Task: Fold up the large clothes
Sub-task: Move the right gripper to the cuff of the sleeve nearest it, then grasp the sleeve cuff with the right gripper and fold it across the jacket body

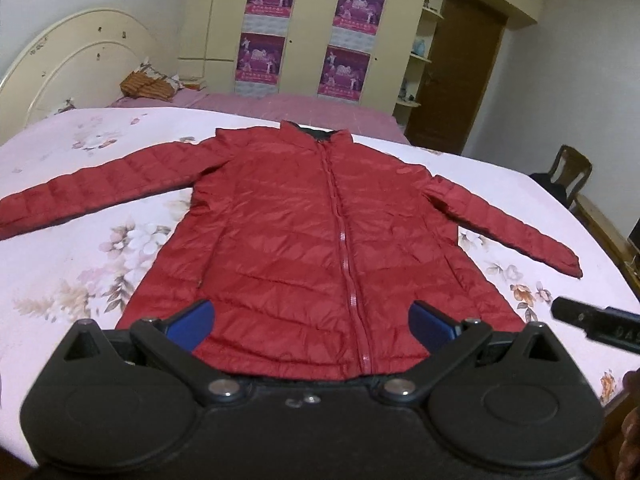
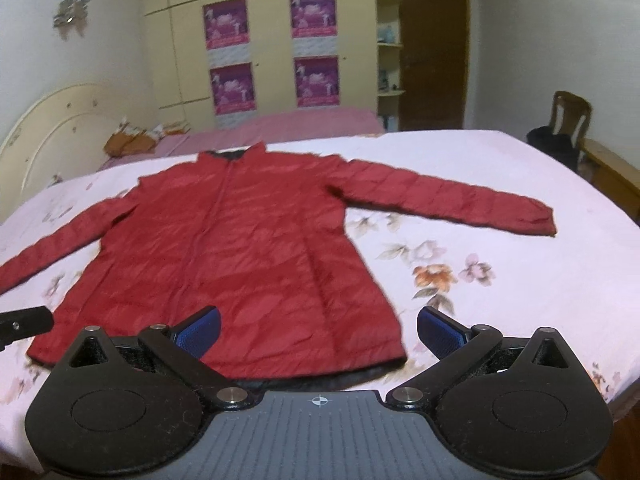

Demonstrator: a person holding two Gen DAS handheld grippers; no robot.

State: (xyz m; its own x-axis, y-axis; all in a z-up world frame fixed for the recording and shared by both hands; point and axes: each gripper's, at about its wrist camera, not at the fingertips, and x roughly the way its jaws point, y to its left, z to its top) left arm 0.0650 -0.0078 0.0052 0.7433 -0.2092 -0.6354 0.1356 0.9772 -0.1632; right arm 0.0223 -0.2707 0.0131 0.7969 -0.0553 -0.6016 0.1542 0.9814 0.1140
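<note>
A red quilted jacket (image 1: 304, 232) lies flat and zipped on the flowered bedspread (image 1: 72, 248), collar away from me, both sleeves spread out. It also shows in the right wrist view (image 2: 240, 248). My left gripper (image 1: 310, 326) is open and empty, above the hem near the zip. My right gripper (image 2: 318, 334) is open and empty, above the hem's right corner. Each gripper's tip shows in the other's view, the right one (image 1: 592, 318) and the left one (image 2: 24, 324).
A pale headboard (image 1: 72, 64) stands at the left with a bundle of cloth (image 1: 150, 84) near it. A wardrobe with posters (image 1: 308, 32) and a brown door (image 1: 456, 68) stand behind. A wooden chair (image 2: 568, 120) stands at the right.
</note>
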